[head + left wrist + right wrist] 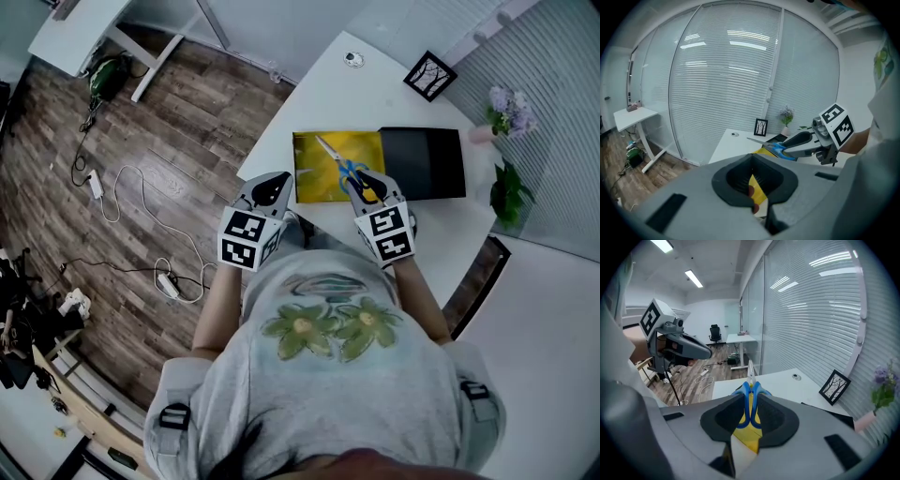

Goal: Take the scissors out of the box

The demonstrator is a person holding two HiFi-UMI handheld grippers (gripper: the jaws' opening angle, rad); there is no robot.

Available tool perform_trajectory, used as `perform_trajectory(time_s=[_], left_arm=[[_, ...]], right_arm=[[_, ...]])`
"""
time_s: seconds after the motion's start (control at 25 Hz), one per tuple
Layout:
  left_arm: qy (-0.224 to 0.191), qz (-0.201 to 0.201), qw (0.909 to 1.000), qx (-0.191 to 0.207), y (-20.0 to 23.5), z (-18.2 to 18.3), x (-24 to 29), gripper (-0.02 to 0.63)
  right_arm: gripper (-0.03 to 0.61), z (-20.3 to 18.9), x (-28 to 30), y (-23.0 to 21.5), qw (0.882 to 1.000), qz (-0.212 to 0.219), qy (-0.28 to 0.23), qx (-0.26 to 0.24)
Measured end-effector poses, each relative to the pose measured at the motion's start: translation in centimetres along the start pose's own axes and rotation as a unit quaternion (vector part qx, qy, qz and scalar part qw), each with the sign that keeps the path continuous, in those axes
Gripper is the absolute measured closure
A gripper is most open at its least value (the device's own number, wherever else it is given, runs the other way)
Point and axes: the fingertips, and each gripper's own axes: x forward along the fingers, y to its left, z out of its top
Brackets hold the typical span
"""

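The scissors (352, 172) are up over the yellow box (319, 178), pinched by their blue handles in the right tool (368, 190). The left tool (272, 188) is pressed together, empty. The worktop (366, 94) is white, the floor (159, 131) wooden.

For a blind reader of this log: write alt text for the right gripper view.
The right gripper is clamped on the blue handles of the scissors, blades pointing away, above the yellow box on a white table. The left gripper hangs at upper left; a framed picture stands at right.
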Motion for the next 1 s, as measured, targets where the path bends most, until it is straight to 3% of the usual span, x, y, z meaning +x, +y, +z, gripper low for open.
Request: perform_trajectory(time_s=[0.36, 1.0], left_arm=[[-0.003, -0.010, 0.9999, 0.008, -1.0, 0.7, 0.8, 0.607], [0.001, -0.011, 0.9999, 0.008, -1.9, 0.3, 0.9, 0.607]], right_arm=[[0.494, 2.7, -2.8, 0.0, 0.999, -0.002, -0.044, -0.007], [0.494, 3.6, -4.5, 0.4, 0.998, 0.003, -0.068, -0.015]])
